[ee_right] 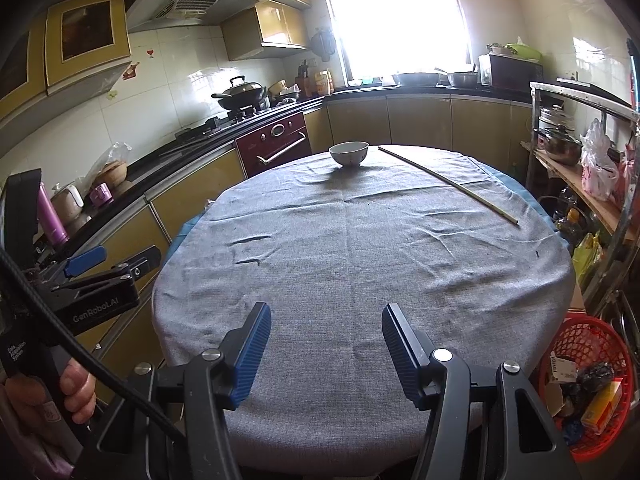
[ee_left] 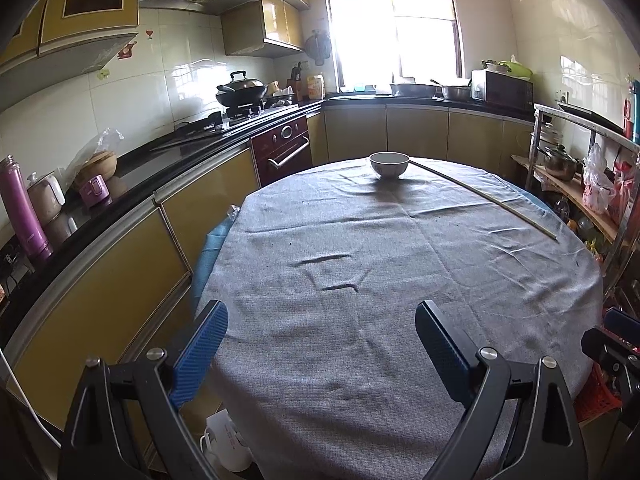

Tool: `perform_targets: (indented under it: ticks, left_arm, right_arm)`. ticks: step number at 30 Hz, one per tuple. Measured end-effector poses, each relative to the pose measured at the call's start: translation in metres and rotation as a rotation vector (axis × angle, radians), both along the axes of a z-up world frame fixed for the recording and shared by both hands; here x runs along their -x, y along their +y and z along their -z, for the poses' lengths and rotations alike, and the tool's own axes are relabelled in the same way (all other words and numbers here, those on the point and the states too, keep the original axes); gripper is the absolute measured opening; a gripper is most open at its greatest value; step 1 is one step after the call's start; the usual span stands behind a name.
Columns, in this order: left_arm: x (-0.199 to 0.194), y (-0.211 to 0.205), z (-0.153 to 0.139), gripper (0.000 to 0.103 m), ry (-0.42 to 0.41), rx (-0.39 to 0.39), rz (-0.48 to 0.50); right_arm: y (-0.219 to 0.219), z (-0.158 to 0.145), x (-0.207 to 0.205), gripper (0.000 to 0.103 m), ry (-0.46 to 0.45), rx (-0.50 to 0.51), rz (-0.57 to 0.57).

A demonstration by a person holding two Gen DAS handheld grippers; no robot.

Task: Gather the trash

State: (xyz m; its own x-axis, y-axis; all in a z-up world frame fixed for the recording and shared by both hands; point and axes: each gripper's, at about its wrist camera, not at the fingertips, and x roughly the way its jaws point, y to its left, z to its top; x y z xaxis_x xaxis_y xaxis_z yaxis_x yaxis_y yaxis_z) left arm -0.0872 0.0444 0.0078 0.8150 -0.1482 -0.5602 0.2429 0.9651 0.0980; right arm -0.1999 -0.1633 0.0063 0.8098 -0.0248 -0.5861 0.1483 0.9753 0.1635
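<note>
Both hand-held grippers (ee_left: 322, 336) (ee_right: 326, 338) gape wide, holding nothing.

bright window (ee_left: 394, 28), tiled kitchen, yellow cabinets (ee_left: 416, 132).

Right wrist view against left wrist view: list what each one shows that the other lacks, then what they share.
Only the right wrist view shows the red basket of trash in full, beside the table, and a hand gripping the left gripper.

Only the left wrist view shows the white object on the floor.

Both show the cloth-covered table, white bowl and long thin stick, with open, empty jaws.
</note>
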Motion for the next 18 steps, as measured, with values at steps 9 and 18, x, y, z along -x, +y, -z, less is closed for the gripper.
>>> perform_targets:
  ticks: [9, 18]
  left_arm:
    - [-0.0015, -0.0003, 0.0009, 0.095, 0.008, 0.0, 0.004]
    - [-0.0032, 0.0003, 0.0015, 0.095, 0.015, 0.0, 0.003]
  right_arm:
    - [0.0005, 0.0008, -0.0006, 0.062, 0.002, 0.001, -0.001]
    - [0.003, 0.0019, -0.0021, 0.062, 0.006, 0.004, -0.008]
